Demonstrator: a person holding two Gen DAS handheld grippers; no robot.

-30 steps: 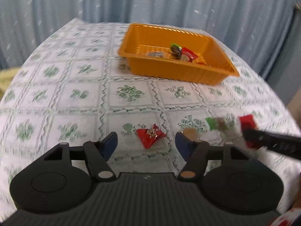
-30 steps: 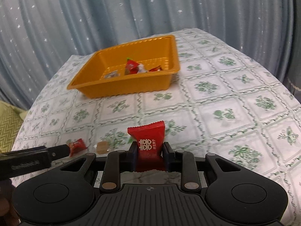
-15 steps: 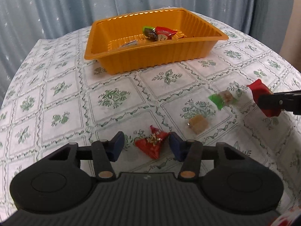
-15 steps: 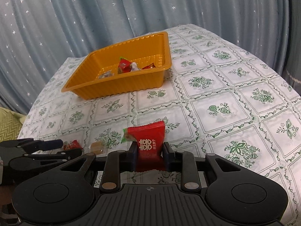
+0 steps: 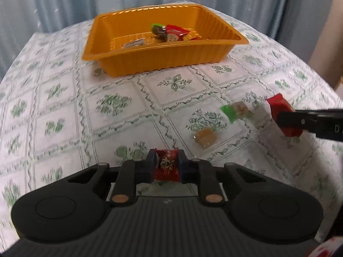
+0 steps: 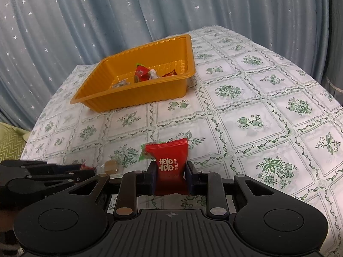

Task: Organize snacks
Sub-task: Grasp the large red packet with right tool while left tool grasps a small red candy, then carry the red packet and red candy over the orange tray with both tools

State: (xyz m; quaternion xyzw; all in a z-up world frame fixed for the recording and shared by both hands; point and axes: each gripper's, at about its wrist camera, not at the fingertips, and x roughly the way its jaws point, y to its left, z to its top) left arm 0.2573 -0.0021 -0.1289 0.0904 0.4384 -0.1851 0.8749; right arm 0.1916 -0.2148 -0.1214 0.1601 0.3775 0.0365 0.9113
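Observation:
My left gripper [image 5: 166, 153] is low over the tablecloth, its jaws closing tight on a small red candy [image 5: 166, 168] with both pads pressing it. My right gripper [image 6: 170, 166] is shut on a red snack packet [image 6: 169, 154] with white characters, held upright just above the table. In the left wrist view that packet [image 5: 278, 105] shows at the right edge. A green-wrapped candy [image 5: 235, 111] and a clear-wrapped brown candy [image 5: 205, 138] lie loose between the two grippers. An orange tray [image 5: 163, 64] stands farther back with several sweets inside.
The round table has a white cloth with green flower squares [image 6: 257, 98]. A blue starred curtain [image 6: 107, 21] hangs close behind the tray. A yellow-green zigzag cushion [image 6: 10, 137] sits past the table's left edge. The table drops away at right [image 5: 321, 98].
My left gripper sank over the small red candy and its jaws went from wide to closed on it. The right gripper kept still with its packet.

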